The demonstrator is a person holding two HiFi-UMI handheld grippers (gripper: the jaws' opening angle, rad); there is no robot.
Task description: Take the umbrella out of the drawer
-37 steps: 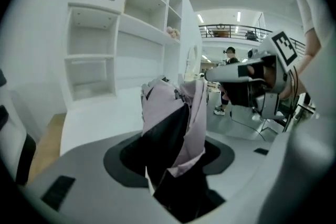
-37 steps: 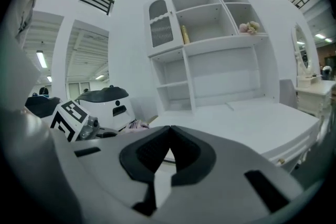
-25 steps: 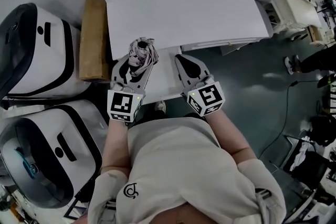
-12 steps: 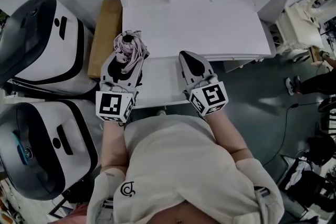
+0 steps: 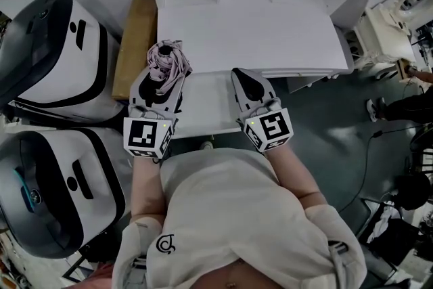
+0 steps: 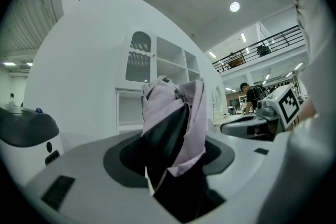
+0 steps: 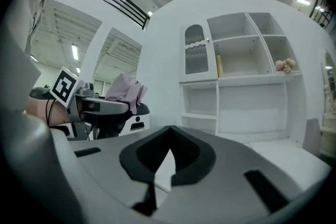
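A folded lilac and black umbrella (image 5: 166, 57) sticks up out of my left gripper (image 5: 163, 75), which is shut on it over the desk's front left corner. In the left gripper view the umbrella (image 6: 175, 122) fills the space between the jaws of that gripper (image 6: 170, 157). My right gripper (image 5: 243, 74) is level, shut and empty, over the right end of the pulled-out white drawer (image 5: 206, 108). In the right gripper view its pads (image 7: 169, 132) meet at the tip, and the umbrella (image 7: 125, 89) shows at the left.
The white desk (image 5: 250, 27) carries a shelf unit (image 7: 239, 76) at the back. A brown cardboard box (image 5: 135, 44) stands left of it. Two white and black machines (image 5: 57, 57) (image 5: 54, 196) crowd the left side. Cables and gear lie on the dark floor (image 5: 338, 125) at the right.
Both grippers have come up, the left one carrying the umbrella and shifting a little left. Over the last half second nothing has moved.
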